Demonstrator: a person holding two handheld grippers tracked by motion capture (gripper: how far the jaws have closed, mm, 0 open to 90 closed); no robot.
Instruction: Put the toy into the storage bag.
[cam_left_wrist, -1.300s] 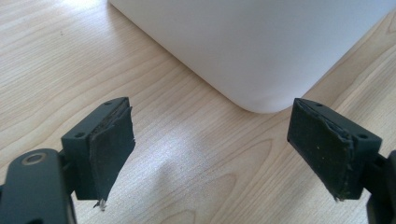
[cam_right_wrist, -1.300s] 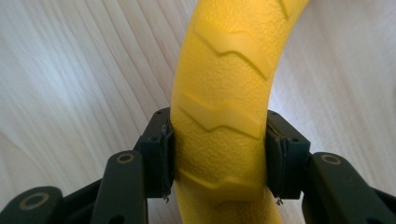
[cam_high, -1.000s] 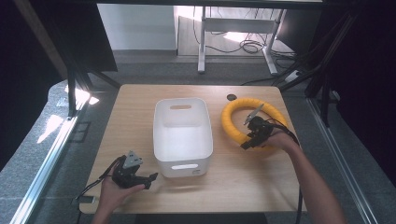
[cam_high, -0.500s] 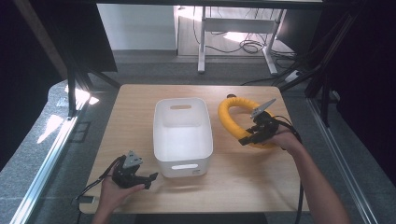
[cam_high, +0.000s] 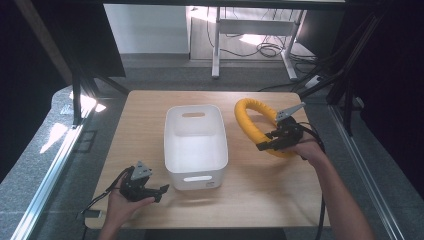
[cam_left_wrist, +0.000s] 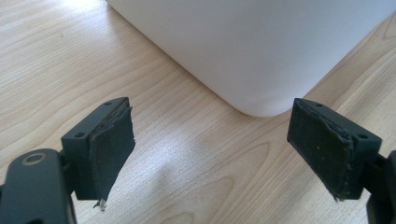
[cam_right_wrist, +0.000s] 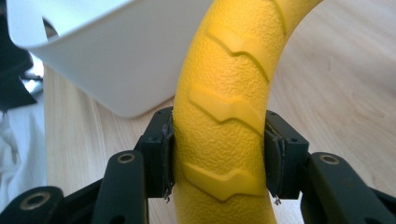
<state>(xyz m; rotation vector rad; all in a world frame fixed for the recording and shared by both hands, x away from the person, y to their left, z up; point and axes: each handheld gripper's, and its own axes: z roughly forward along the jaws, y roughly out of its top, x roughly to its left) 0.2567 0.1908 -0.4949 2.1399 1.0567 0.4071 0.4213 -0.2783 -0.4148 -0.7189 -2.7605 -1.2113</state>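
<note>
— Yellow ring (cam_high: 252, 125) is coming up off the table (cam_high: 150, 107) now, isn't it? A second ago it was lying flat to the right of the white bin (cam_high: 195, 145).

— Yes, it is tipping up on edge, leaning toward the bin's right wall. The right gripper (cam_high: 264, 145) is clamping the ring's near arc; in the right gripper view both pads are pressing tight against the ribbed yellow rubber (cam_right_wrist: 219, 135), one on each side.

— And the other claw?

— The left gripper (cam_high: 161, 192) is sitting where it was, by the bin's near left corner, jaws spread wide with nothing between them, just bare wood and the rounded corner of the bin (cam_left_wrist: 252, 51) ahead.

— So the grasp is done and the lift is starting?

— I am judging it so. The ring is probably heading into the bin, which is standing empty, though it is not yet over the rim.
</note>
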